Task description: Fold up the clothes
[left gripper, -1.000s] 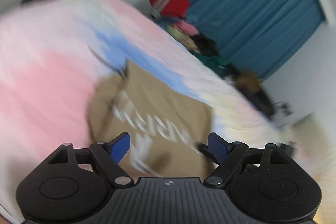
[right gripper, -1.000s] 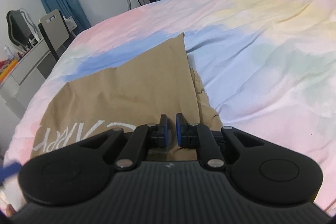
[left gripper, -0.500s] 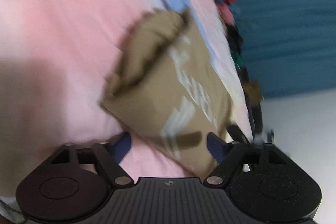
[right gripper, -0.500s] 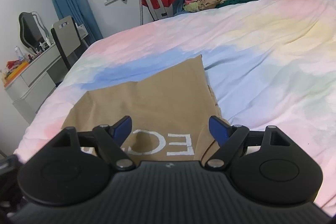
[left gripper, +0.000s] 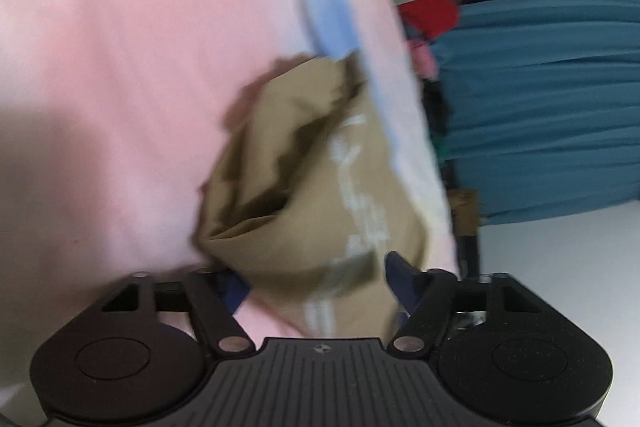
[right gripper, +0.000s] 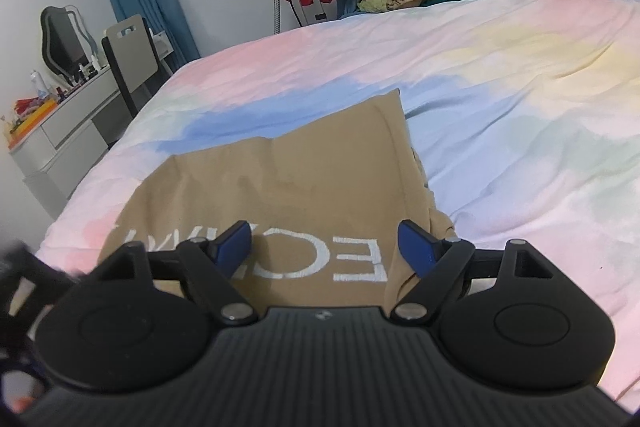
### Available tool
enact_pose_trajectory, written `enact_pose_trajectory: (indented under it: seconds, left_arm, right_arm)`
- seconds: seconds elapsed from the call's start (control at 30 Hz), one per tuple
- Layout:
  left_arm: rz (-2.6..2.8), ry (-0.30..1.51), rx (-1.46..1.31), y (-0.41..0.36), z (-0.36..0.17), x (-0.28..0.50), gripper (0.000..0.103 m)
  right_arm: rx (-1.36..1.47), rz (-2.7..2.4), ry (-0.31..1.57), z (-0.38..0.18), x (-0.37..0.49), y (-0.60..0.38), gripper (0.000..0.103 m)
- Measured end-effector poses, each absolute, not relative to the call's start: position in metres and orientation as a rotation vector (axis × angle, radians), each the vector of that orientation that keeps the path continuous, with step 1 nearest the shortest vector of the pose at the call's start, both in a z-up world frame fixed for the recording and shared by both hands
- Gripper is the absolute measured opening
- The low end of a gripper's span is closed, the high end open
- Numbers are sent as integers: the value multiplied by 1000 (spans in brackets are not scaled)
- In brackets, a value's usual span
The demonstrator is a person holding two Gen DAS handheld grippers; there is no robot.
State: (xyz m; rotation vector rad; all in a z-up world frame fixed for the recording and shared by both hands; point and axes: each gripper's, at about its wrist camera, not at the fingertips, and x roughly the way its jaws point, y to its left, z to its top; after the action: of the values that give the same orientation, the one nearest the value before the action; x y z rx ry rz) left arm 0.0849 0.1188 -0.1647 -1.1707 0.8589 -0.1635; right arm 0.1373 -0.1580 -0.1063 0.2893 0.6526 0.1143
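The tan garment point(right gripper: 288, 183) lies partly folded on the near left part of the bed point(right gripper: 500, 87), white lettering up. It looks light, soft and limp, so it should sag from any pinch; a near corner or folded edge is probably the best hold. The left gripper point(left gripper: 316, 281), rolled sideways and angled down, has its jaws closing around the near corner, not yet pressing. The right gripper point(right gripper: 326, 245) hovers over the lettering, jaws spread, empty.
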Motion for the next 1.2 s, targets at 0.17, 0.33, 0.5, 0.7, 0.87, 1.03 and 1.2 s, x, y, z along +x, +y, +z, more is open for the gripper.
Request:
enact_pose_trajectory:
  seconds: [0.17,0.33,0.5,0.7,0.87,1.03,1.2]
  left_arm:
    - [-145,832,-1232,126,-165,85,44]
    - [-182,773,-1189,123,-150,82,25]
    - [-210,734,-1157,123,-141,80,22]
    - [-205,731,-1149,120,-141,67,22]
    - [-208,718,-1148,120,-140,66,22]
    - [-207,707,-1168,122,-141,66,21]
    - [-210,670,-1209,124,-145,68,18]
  right_arm:
    - [289,117,645,-103,133,-157,82]
    - [316,127,619,-93,123,-159,82]
    - [474,213,619,-77,104,-167,82]
    - [940,429,749,-95,97,-188,84]
    - [1182,507,907,-136,109,-180,84]
    - [1317,434,942,-169,117,-179,84]
    - [1374,267,826,-178,113,-196,81]
